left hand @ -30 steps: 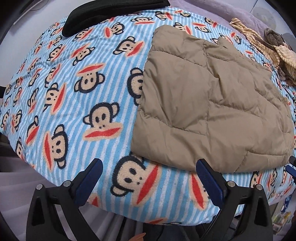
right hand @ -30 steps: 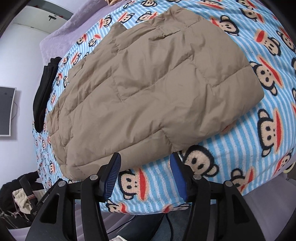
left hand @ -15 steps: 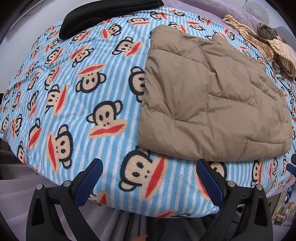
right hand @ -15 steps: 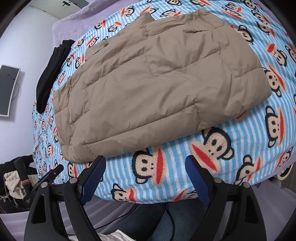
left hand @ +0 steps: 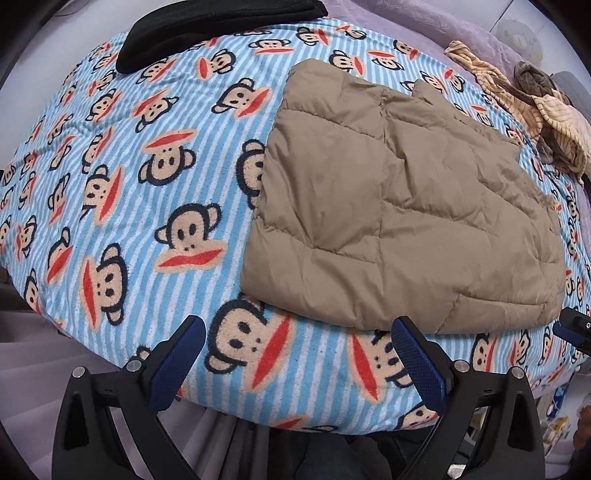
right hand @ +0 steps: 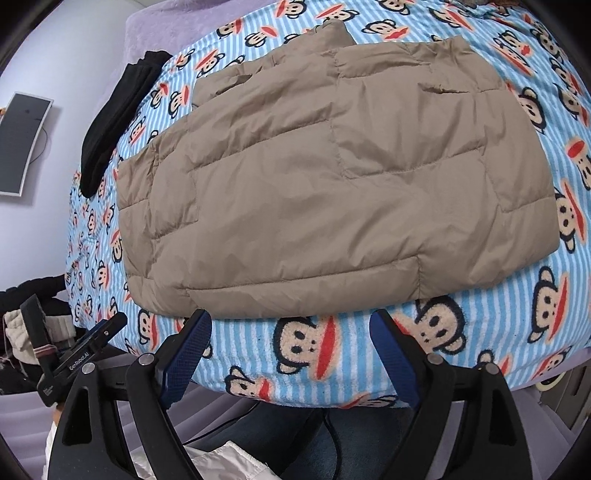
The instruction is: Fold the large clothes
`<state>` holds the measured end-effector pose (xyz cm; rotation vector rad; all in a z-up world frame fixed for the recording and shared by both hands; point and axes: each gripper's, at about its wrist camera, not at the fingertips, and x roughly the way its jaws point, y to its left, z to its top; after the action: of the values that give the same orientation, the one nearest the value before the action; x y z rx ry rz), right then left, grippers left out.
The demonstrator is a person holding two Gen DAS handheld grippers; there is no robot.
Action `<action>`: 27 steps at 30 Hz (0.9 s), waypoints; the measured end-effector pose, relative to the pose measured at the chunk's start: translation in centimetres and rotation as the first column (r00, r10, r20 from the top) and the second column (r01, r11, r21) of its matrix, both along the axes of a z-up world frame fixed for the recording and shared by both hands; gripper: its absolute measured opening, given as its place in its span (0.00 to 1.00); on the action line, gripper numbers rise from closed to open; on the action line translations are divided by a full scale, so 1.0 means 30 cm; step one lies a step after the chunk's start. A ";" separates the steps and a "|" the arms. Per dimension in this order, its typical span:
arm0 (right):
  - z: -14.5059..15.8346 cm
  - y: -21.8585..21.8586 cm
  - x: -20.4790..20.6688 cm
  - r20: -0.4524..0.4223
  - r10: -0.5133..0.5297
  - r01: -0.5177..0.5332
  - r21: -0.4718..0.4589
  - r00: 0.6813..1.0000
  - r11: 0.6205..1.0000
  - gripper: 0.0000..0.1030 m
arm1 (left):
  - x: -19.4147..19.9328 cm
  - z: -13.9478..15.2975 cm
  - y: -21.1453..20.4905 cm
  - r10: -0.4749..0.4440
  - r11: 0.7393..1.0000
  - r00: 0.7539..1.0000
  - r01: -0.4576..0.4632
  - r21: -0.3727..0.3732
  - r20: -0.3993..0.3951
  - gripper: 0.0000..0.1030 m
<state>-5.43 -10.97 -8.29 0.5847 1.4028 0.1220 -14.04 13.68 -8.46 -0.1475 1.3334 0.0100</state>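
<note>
both grippers have slid back in toward the near hem since half a second ago, and the right one, which was nearly pinched together a second back, is now spread wide. the left gripper (left hand: pixel 297 349) is spread wide too, with nothing between its jaws. its right fingertip sits right at the hem of the tan quilted jacket (left hand: pixel 402 206), though i can't tell if it's actually touching. the right gripper (right hand: pixel 291 334) is also holding nothing, with both tips just under the near edge of the jacket (right hand: pixel 332 177).

the jacket is already folded into a fat rectangle, lying on the monkey-print blanket (left hand: pixel 122 177). from the left wrist cam it fills the 1 to 4 o'clock part of the view. a black garment (left hand: pixel 207 26) sits up around 11 o'clock, well apart from it, and a striped bundle of clothes (left hand: pixel 524 110) is near its far corner at 2 o'clock.

looks to me like the next bit is one more fold, near hem up and over. my two cents: puffy down slides around, so get each lower finger properly under all the layers before closing. grab toward the two near corners, not the middle, lift both together and lay it over evenly so the stack doesn't skew.
</note>
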 end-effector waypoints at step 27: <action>-0.029 -0.152 0.065 -0.005 0.045 -0.045 0.054 0.999 0.998 0.87 | 0.076 0.097 -0.165 0.036 0.999 0.999 -0.037 0.017 0.041 0.98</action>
<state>-3.49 -15.52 -9.17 0.5988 1.4230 0.1942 -11.75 8.74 -5.54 -0.1567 1.2898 0.0495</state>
